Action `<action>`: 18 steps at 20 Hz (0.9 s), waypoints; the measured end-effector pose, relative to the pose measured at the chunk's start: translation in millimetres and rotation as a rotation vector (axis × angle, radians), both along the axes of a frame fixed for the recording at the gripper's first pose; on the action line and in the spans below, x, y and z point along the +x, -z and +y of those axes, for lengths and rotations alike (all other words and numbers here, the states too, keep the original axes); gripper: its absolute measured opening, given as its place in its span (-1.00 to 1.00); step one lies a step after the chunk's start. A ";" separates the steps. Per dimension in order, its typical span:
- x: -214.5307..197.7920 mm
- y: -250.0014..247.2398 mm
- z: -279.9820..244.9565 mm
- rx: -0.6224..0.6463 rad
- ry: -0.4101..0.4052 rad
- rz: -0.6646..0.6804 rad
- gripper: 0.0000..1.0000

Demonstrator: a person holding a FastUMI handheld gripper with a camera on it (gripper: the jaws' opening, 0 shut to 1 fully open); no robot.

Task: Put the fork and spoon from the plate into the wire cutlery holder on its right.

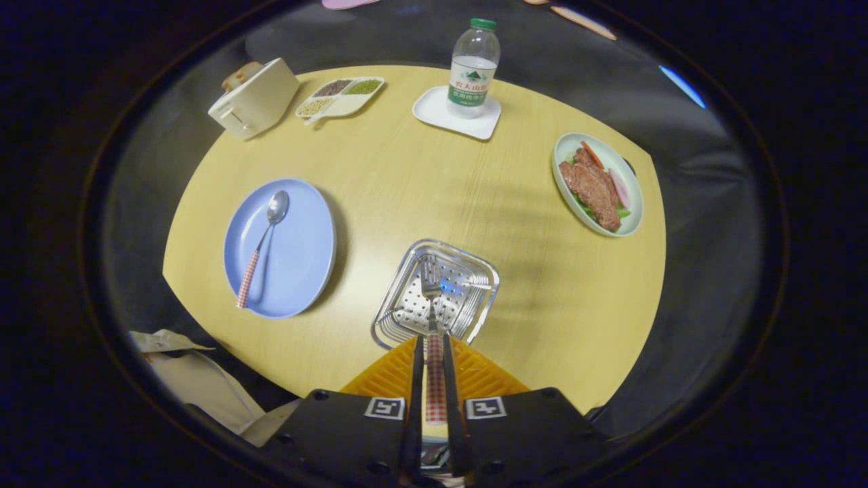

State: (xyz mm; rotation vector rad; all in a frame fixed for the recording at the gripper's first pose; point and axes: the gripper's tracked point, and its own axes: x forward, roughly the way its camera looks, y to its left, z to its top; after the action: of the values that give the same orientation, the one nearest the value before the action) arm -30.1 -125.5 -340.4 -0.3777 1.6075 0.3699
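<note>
Both tool (432,346) fingers pinch the checkered-handled fork (432,318) above the perforated steel holder (475,298).

Water bottle (473,64), standing on white tray (441,116): green-and-white label band with mountain emblem and row of characters, too small to make out. Two square black-and-white coded markers (384,407) on gripper body, one behind each finger; pattern only, no letters or digits. No other writing, brand or number legible on table items. Gripper (432,339): both fingers pressed on checked handle of fork (431,285), fork head over wire cutlery holder (475,271).
</note>
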 end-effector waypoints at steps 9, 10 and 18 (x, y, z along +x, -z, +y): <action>29.2 -48.0 51.3 0.178 0.096 -0.417 0.97; 29.8 -53.1 57.1 0.186 0.097 -0.472 0.96; 14.1 -85.9 96.6 0.203 0.188 -0.728 1.00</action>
State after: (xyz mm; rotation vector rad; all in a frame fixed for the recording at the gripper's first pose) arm -16.0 -28.9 -254.5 -0.1695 0.8738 0.2105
